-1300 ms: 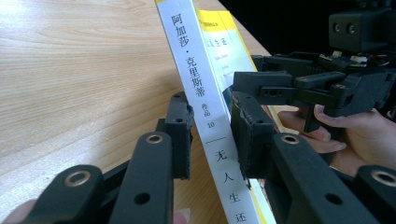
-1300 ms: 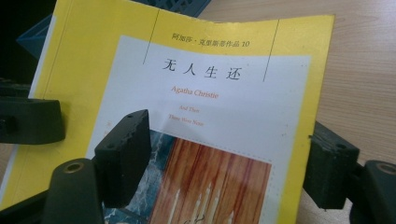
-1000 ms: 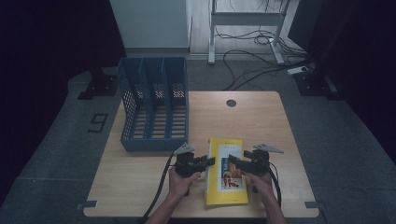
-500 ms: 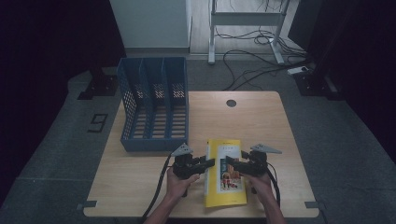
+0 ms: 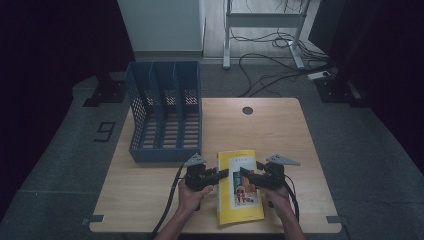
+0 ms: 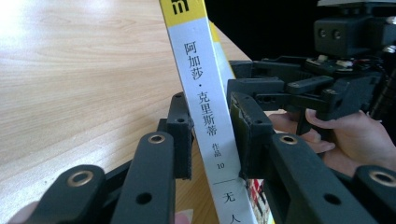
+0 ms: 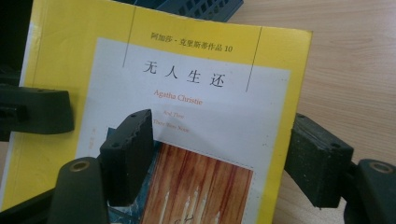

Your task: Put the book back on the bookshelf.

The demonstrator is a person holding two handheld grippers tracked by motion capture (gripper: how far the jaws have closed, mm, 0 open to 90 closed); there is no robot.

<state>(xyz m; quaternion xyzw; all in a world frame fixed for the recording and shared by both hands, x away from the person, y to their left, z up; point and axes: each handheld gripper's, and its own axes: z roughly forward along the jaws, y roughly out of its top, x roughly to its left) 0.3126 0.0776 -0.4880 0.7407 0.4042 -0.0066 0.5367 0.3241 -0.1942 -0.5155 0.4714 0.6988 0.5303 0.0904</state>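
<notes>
A yellow paperback (image 5: 242, 207) with a white cover panel lies near the table's front edge. My left gripper (image 5: 223, 173) comes at its left side. In the left gripper view that gripper (image 6: 212, 121) is shut on the book's white spine (image 6: 201, 79); its jaws have just been closing on it. My right gripper (image 5: 246, 175) hovers over the cover from the right. Its jaws (image 7: 222, 144) stand wide and have just been closing: one is above the cover (image 7: 187, 74), the other beyond the book's edge, neither pressing. The right gripper (image 6: 247, 77) faces the left one across the book.
A blue three-slot file rack (image 5: 165, 150) stands at the back left of the wooden table (image 5: 280, 130), just behind the book. A round cable hole (image 5: 247, 110) sits at the table's far edge. Cables trail off the front edge on both sides.
</notes>
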